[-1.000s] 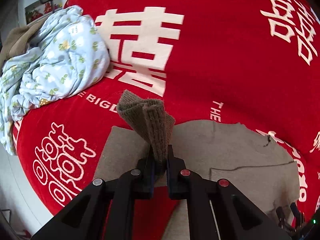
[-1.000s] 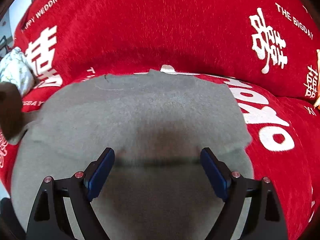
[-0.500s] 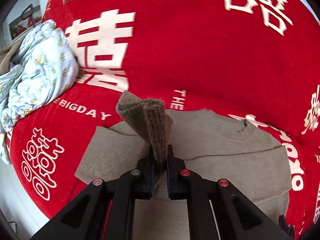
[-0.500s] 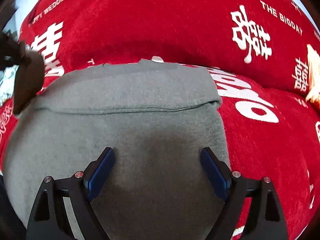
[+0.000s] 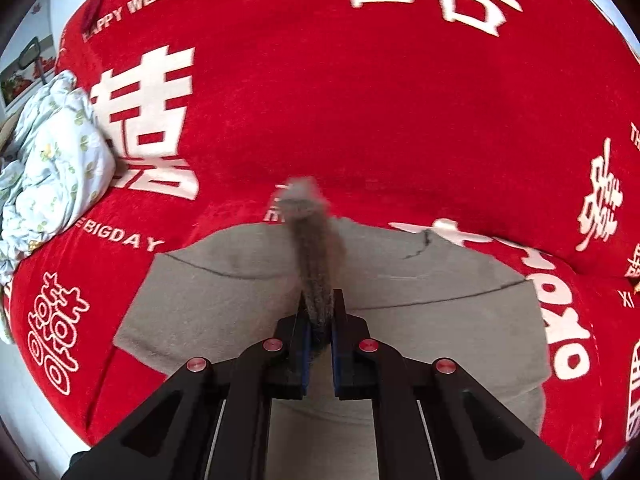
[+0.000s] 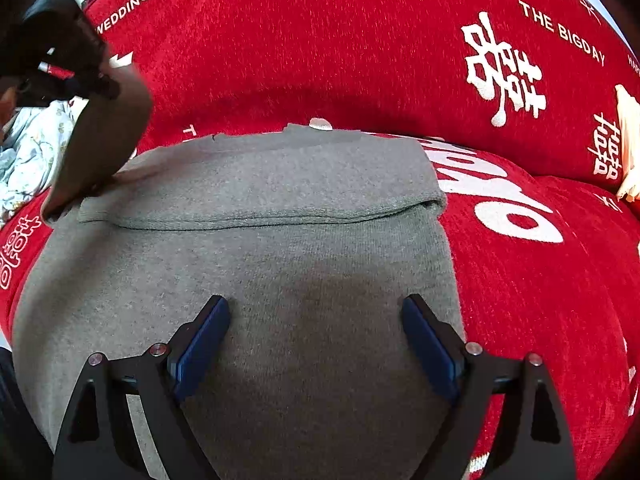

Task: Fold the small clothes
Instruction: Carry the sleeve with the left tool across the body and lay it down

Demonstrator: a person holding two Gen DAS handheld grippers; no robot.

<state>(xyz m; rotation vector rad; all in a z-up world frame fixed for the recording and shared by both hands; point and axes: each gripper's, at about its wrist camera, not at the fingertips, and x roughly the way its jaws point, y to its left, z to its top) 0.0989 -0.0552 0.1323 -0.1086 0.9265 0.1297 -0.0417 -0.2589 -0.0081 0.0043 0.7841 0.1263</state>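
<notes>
A grey-brown knitted garment (image 6: pixel 280 264) lies flat on the red cover; its right sleeve (image 6: pixel 280 188) is folded across the chest. My left gripper (image 5: pixel 319 322) is shut on the left sleeve's cuff (image 5: pixel 314 248), which sticks up blurred from between the pads above the garment's body (image 5: pixel 240 288). In the right wrist view that same left gripper (image 6: pixel 86 82) holds the sleeve (image 6: pixel 96 152) lifted at the garment's far left. My right gripper (image 6: pixel 316 344) stands open wide just above the garment's lower part, nothing between its fingers.
The red cover (image 5: pixel 360 120) with white characters and lettering spreads under everything. A crumpled pale floral cloth (image 5: pixel 48 168) lies at the left, also visible at the left edge (image 6: pixel 28 156) in the right wrist view. A cream object (image 6: pixel 628 148) sits at the far right.
My left gripper has carried the sleeve cuff to the right, over the garment's body; the floral cloth has slid toward the left edge. The right gripper shifted early, then held still, open.
</notes>
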